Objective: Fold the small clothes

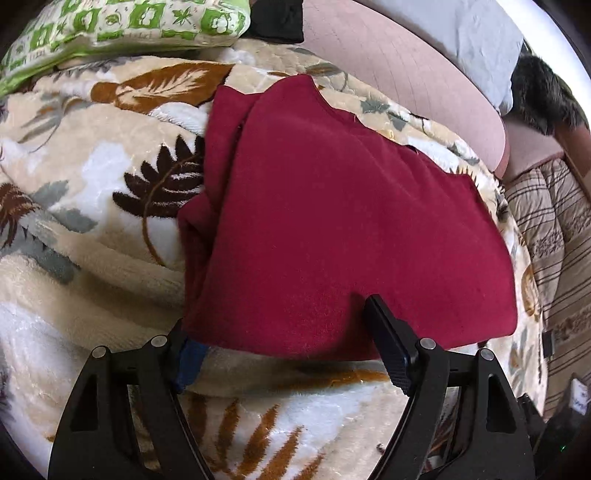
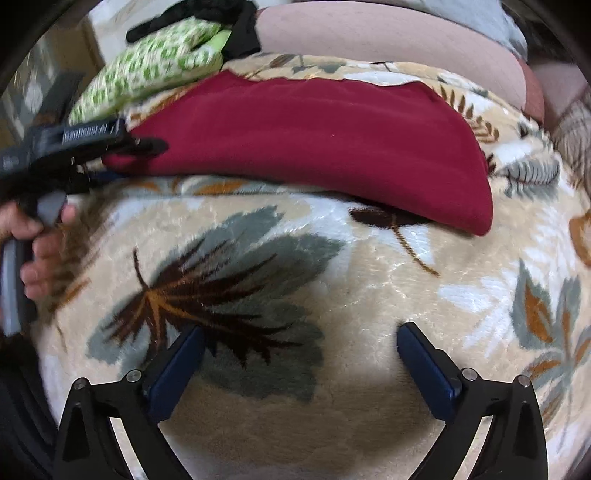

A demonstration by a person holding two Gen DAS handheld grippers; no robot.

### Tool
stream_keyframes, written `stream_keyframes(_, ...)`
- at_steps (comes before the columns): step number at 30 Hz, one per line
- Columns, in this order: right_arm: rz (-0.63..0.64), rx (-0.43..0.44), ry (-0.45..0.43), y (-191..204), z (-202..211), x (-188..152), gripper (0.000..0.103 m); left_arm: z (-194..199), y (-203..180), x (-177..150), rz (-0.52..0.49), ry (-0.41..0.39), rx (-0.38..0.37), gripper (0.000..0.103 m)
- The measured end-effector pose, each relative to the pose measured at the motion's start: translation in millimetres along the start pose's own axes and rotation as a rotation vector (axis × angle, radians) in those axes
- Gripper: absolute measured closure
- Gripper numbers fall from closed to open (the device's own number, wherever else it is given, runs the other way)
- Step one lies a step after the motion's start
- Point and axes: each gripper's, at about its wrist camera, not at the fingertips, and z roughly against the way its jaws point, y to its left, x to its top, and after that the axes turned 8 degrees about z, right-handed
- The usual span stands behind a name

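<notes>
Red garment point(image 1: 343, 221): a folded piece of dark red cloth, being displayed flat on the leaf-patterned blanket point(image 1: 92, 229); a second layer is being shown along its left side, where the fold is bunching

Left gripper point(image 1: 280, 325): jaws being held wide apart, nothing being clamped; the near hem of the red garment is being straddled, with the left finger partly hidden under the cloth edge and the right finger point(image 1: 388, 343) lying on top of it. The garment is stretching straight ahead of this gripper

Right gripper point(image 2: 301, 365): jaws being held spread, nothing being gripped; both blue-padded fingers are being held over bare blanket point(image 2: 369, 295), on a grey and brown leaf print. The red garment point(image 2: 314, 136) is lying ahead of it, apart from the fingertips

Left gripper as viewed from the right wrist point(image 2: 147, 146): being blurred by motion, at the left corner of the garment; a hand point(image 2: 33, 243) is being seen on its handle

Green-patterned pillow point(image 1: 122, 26): lying beyond the garment, ahead and left

Black cloth point(image 1: 277, 18): lying beside the pillow, detail being unclear

Pink cushion point(image 1: 406, 77): lying ahead and right, beyond the blanket edge
</notes>
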Motion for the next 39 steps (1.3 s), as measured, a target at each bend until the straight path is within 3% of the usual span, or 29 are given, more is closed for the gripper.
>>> stream_keyframes(18, -0.008, -0.012, -0.022, 1.8, -0.1, -2.5, 0.000, 0.8, 0.1, -0.8, 0.013, -0.019, -0.007, 0.021)
stream_keyframes(21, -0.003, -0.011, -0.012, 1.2, -0.7, -1.8, 0.000, 0.9, 1.2, -0.8, 0.024, -0.022, -0.047, 0.012)
stream_keyframes(23, -0.002, -0.009, -0.010, -0.1, -1.0, -1.9, 0.000, 1.3, 1.4, -0.8, 0.024, -0.018, -0.063, 0.011)
stream_keyframes(26, 0.000, -0.008, -0.006, -0.8, -1.2, -1.7, 0.000, 11.6, 8.7, 2.3, 0.056, -0.039, -0.075, 0.024)
stream_keyframes(28, -0.001, -0.007, -0.006, -0.7, -1.1, -1.5, 0.000, 19.5, 19.5, 6.7, 0.105, -0.070, -0.101, 0.025)
stream_keyframes(30, 0.001, -0.009, -0.006, -0.3, -1.0, -1.4, 0.000, 14.9, 22.6, 8.3, 0.122, -0.038, -0.129, 0.026)
stream_keyframes(32, 0.001, -0.009, -0.007, -0.6, -0.9, -1.8, 0.000, 16.4, 21.3, 7.9, 0.119, -0.052, -0.120, 0.035)
stream_keyframes(34, 0.001, -0.009, -0.006, -0.6, -1.0, -1.6, 0.000, 25.2, 24.0, 10.5, 0.139, -0.094, -0.155, 0.056)
stream_keyframes(36, 0.001, -0.010, -0.007, -0.6, -1.1, -1.8, 0.000, 29.4, 28.5, 12.1, 0.159, -0.116, -0.174, 0.067)
stream_keyframes(39, 0.000, -0.009, -0.005, -0.8, -1.2, -1.8, 0.000, 19.1, 34.6, 11.2, 0.203, -0.070, -0.187, 0.072)
